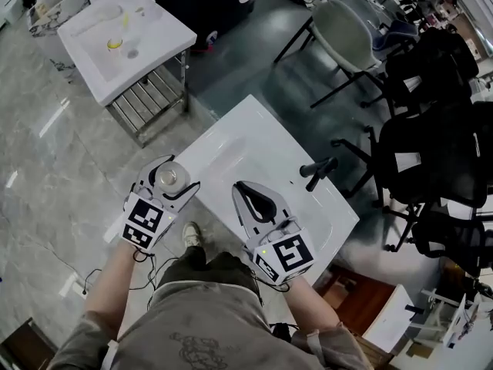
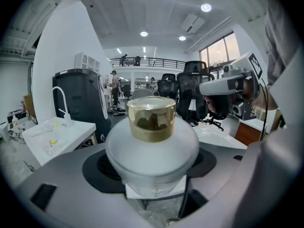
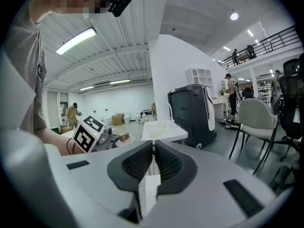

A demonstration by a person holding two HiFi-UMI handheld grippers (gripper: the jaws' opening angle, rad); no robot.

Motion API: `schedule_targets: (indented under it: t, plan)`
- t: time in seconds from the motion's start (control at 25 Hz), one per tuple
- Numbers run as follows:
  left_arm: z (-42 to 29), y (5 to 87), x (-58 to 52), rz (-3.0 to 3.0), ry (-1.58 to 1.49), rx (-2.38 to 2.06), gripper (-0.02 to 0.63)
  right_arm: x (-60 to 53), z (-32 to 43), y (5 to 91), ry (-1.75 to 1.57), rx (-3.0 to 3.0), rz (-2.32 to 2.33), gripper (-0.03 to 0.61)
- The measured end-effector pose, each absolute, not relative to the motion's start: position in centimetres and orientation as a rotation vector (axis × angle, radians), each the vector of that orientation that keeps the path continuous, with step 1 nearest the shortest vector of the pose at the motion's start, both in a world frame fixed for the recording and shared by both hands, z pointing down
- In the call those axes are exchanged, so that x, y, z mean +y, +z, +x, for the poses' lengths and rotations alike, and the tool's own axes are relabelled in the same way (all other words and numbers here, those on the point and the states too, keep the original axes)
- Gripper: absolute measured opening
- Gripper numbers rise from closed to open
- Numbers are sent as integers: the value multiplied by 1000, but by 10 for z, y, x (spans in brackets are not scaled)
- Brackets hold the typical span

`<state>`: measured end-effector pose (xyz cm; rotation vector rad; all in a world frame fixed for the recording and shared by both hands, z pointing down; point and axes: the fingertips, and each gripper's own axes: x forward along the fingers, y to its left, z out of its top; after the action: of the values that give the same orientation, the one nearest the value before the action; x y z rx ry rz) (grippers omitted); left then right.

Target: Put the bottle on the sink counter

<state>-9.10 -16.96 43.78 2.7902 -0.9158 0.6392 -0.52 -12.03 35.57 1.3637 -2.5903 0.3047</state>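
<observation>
Frosted white with a gold cap, the bottle [image 2: 152, 148] sits gripped round its belly in our left tool [image 1: 172, 179], held at the near-left edge of the white sink surface [image 1: 262, 141]. Our right tool [image 3: 153, 151] is clenched on nothing. Released this close to the edge, the bottle could tip off.

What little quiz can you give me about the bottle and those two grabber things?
1. True or false: the right gripper holds the bottle.
2. The bottle's cap is: A gold, B red, C green.
3. Fill in: the faucet on the sink counter is coloured ___.

Key: 1 false, the left gripper is shut on it and the right one is shut on nothing; 2 A; 3 black.
</observation>
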Motion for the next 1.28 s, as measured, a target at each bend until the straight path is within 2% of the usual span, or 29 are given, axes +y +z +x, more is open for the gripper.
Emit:
schedule_targets:
  t: [0.88,1.28]
  plan:
    - [-68,563,-207,2764,686,-846,336,-158,1,480,451,-2515,1244,37]
    - [-65,600,-210,2758,810,-850,336,-158,0,511,519,-2500,1207,37]
